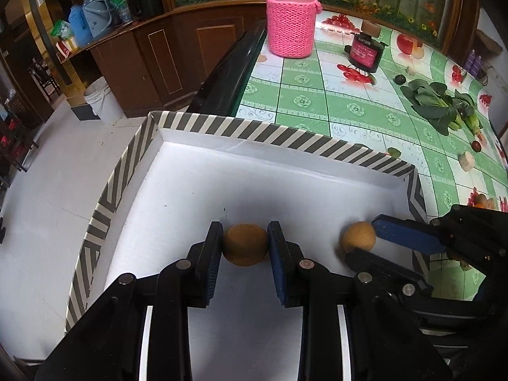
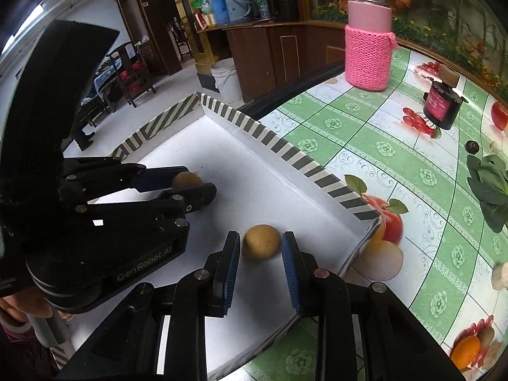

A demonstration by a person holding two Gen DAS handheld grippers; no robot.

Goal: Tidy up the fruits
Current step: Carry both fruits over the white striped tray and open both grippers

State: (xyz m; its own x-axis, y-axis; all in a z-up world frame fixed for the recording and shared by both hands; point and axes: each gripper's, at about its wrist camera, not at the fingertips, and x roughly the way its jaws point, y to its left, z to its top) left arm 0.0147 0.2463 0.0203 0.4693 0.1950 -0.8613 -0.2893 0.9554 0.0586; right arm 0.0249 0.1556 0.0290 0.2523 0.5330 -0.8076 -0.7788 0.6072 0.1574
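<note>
- Fruits first: two small brown, round, rough-skinned ones sit inside the striped-rim box, on its white floor near the box's near edge.
- Left fruit (image 1: pixel 244 244) lies between the left tongs (image 1: pixel 244 246); the pads touch its two sides, so I judge the tongs clenched on it.
- Right fruit (image 2: pixel 262 242) lies between the right tongs (image 2: pixel 261 247); a slim gap shows on each side, so these tongs are released around it.
- Box (image 1: pixel 270 133) overhangs the desk's (image 1: pixel 333 108) left edge; its right corner rests on the desk.
- Handling, as a judgement: the fruits look light, firm and not slippery, but round, so they may roll once freed.
- Best hold: across the widest part, pads on opposite sides, with gentle pressure to avoid bruising.
- Other small dark fruits (image 1: pixel 400 79) lie well apart near the desk's far right edge, beside the leafy greens (image 1: pixel 441 104).
- Pink-sleeved jar (image 1: pixel 291 16) stands near the desk's far left corner.
</note>
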